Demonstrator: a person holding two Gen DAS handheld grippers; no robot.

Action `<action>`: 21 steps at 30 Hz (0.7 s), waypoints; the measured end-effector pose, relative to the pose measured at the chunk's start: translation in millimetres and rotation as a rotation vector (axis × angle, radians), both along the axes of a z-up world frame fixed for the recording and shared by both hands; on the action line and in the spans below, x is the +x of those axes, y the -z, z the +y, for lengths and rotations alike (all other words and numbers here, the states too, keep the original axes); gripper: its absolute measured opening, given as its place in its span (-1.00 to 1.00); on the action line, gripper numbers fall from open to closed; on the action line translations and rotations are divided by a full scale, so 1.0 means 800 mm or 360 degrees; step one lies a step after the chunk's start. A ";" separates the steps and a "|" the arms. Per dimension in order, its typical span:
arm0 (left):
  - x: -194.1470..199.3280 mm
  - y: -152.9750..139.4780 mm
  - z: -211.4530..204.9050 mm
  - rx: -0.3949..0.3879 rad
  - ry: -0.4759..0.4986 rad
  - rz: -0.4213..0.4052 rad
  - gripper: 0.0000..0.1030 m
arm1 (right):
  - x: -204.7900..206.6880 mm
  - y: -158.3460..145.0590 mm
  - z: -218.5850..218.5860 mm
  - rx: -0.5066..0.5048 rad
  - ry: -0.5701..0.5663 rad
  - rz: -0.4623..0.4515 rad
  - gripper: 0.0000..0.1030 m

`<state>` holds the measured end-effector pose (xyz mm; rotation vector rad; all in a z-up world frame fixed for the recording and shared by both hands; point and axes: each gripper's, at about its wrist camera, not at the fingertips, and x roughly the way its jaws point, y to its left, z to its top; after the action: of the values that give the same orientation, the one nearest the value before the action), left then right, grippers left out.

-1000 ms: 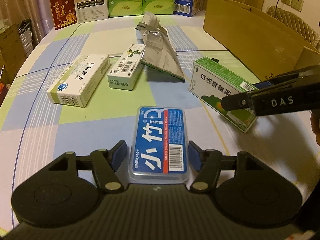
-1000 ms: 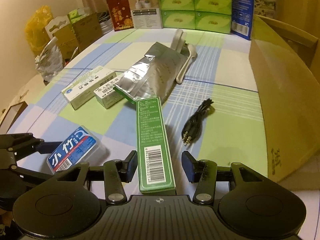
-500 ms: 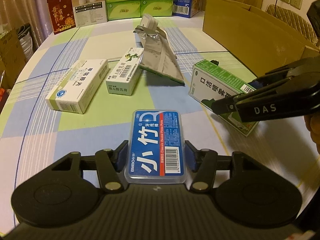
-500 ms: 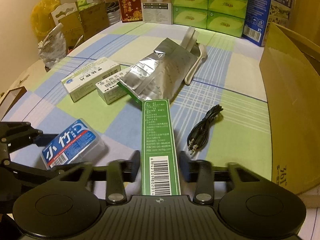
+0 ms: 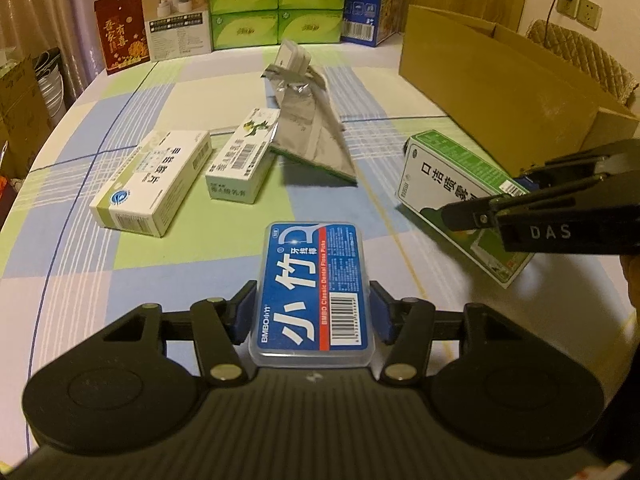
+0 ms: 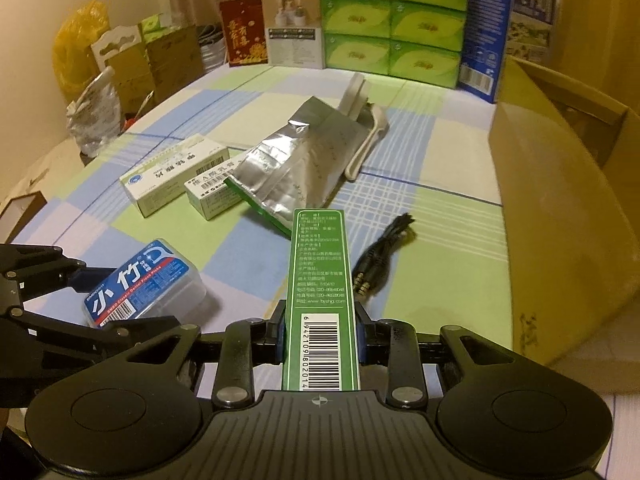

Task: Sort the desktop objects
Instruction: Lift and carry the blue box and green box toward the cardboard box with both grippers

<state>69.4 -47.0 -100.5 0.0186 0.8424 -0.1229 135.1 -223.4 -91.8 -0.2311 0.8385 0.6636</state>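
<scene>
My left claw [image 5: 313, 317] clamps floss case [image 5: 314, 288]; right claw [image 6: 320, 338] clamps green box [image 6: 321, 300]. Audio cable [image 6: 380, 260] just beside it; foil pouch [image 6: 296, 168] ahead; cardboard carton [image 6: 560, 216] on bench's [image 6: 420, 200] right.

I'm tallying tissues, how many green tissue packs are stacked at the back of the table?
6 visible green tissue packs, stacked in two columns of three between the white box and the blue carton. More may be hidden behind.

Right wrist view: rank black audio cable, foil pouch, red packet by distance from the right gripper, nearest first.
Measured from the right gripper, which is shut on the green box:
1. Black audio cable, on the cloth just right of the box.
2. Foil pouch, mid-table, ahead and slightly left.
3. Red packet, standing at the far edge, left of the tissue packs.
</scene>
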 end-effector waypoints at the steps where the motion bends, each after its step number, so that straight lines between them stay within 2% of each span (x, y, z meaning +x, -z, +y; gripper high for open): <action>1: -0.002 -0.003 -0.002 -0.0001 0.0007 -0.0009 0.01 | -0.002 -0.004 -0.004 0.0014 0.0016 -0.0002 -0.47; 5: -0.004 -0.018 -0.013 0.0028 0.0030 -0.0043 0.01 | -0.013 -0.024 -0.019 0.0065 0.0064 -0.0033 -0.47; 10: -0.008 -0.045 -0.031 0.0006 0.0036 -0.0086 0.01 | -0.021 -0.063 -0.040 0.0123 0.0106 -0.0085 -0.47; 21: 0.012 -0.132 -0.124 -0.0023 0.0217 -0.0232 0.01 | -0.002 -0.164 -0.140 0.0199 0.0298 -0.0243 -0.47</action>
<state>79.0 -146.3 5.4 0.0706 0.6940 -0.2530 133.3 -335.8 39.5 -0.0874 0.6603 0.5138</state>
